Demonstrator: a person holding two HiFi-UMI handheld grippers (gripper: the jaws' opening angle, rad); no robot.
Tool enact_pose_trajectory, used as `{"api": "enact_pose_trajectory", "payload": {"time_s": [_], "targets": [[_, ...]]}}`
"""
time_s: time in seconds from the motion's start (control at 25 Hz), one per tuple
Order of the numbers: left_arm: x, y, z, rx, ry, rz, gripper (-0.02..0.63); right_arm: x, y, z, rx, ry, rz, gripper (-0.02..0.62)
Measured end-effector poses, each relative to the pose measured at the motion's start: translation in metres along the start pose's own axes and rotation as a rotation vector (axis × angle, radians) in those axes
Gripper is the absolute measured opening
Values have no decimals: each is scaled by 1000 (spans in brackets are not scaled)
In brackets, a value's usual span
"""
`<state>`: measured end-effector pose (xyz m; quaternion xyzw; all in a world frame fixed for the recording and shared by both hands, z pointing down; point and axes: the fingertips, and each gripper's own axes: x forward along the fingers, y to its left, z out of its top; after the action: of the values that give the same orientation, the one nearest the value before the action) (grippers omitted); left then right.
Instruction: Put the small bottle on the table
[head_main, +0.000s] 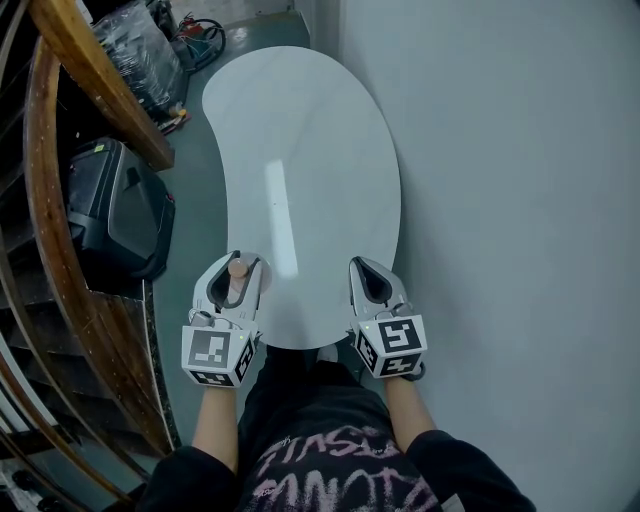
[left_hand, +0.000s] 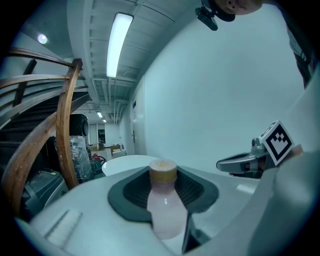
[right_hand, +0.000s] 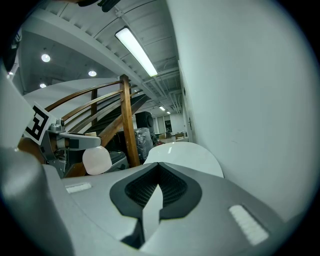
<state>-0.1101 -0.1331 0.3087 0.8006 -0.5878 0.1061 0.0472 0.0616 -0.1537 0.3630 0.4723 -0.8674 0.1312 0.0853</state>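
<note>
As our left gripper (head_main: 237, 265) pinches the small pink bottle (left_hand: 163, 210) at the white table (head_main: 300, 140) edge, our right gripper (head_main: 372, 266) rests closed, empty; next we'd lower it, then release.

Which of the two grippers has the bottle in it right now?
The left gripper: its fingers are closed on the small bottle with the tan cap. The right gripper is shut with nothing in it.

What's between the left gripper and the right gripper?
Only bare white table, crossed by a light reflection, as the head view shows. The small bottle sits in the left gripper's jaws, not in that gap.
</note>
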Motion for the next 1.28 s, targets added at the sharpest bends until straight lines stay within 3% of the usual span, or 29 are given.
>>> {"api": "enact_pose_trajectory", "payload": {"time_s": [1.28], "targets": [[23, -9, -37, 0, 39, -70, 135, 20, 4, -26, -15, 42, -7, 12]]}}
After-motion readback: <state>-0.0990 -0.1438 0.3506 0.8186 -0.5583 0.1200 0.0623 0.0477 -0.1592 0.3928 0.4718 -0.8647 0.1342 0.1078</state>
